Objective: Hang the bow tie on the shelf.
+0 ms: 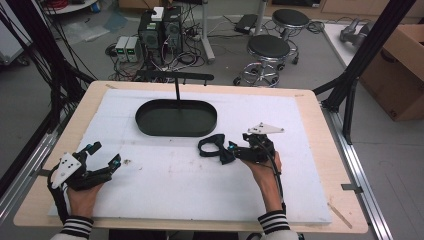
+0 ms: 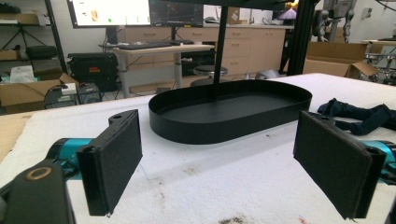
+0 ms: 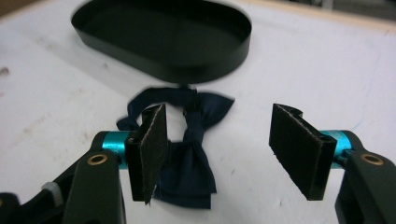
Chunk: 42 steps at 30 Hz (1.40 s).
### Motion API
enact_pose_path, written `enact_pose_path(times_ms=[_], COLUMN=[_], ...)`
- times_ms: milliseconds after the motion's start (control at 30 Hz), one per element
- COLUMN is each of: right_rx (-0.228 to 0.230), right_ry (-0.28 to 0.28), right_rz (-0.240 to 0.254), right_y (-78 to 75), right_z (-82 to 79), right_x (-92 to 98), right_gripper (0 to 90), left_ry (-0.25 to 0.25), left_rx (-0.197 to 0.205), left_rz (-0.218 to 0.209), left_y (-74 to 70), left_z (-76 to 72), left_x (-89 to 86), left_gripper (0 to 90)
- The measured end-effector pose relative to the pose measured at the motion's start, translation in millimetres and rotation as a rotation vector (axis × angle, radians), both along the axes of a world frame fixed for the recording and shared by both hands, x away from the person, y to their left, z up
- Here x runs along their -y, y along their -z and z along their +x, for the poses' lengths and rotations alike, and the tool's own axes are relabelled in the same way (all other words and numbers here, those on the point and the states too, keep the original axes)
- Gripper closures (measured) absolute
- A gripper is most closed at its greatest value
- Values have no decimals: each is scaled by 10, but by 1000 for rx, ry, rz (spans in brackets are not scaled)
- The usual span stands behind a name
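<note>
- The desk [image 1: 310, 200] carries a white sheet, on which everything rests.
- A black oval tray [image 1: 150, 120] with an upright post and crossbar sits at the far middle of the sheet.
- The left claw [image 1: 103, 156] hovers at the near left, jaws spread wide, holding nothing.
- The right claw [image 1: 226, 150] is open too, its jaws set about one end of the fabric.
- A dark navy bow tie [image 3: 191, 172] lies just near of the tray.
</note>
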State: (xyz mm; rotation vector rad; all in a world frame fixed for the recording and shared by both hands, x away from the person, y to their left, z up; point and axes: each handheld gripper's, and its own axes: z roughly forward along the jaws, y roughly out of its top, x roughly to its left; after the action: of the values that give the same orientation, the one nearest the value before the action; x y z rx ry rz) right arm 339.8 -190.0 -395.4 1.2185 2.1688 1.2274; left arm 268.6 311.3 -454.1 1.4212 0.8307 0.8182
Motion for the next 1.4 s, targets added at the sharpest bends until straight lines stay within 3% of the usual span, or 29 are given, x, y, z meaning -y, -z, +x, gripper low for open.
enact_pose_path(times_ms=[133,367,667,1100,1200,1400], right_rx=[-64,-139,-248,-312,-319,-349], right_ry=[-2,-28,-62,-92,-98,-107], right_rz=[-20,-60,-49,-74,-100,-90], right_y=[78,158,250,319,333,344], right_z=[71,134,189,212,206,203], right_x=[-6,-30,-45,-113,-139,-149], right_gripper=[372,489,540,627,652,701], left_ry=[0,1,2,3,3,2], left_rx=[-2,-7,-8,-7,-6,-6], left_rz=[-2,-2,-2,-1,-2,-2], left_y=[0,-2,-2,-2,-1,-1], left_z=[2,6,6,6,6,6], left_x=[-1,-3,-3,-4,-2,-2], left_gripper=[158,157,157,157,157,157])
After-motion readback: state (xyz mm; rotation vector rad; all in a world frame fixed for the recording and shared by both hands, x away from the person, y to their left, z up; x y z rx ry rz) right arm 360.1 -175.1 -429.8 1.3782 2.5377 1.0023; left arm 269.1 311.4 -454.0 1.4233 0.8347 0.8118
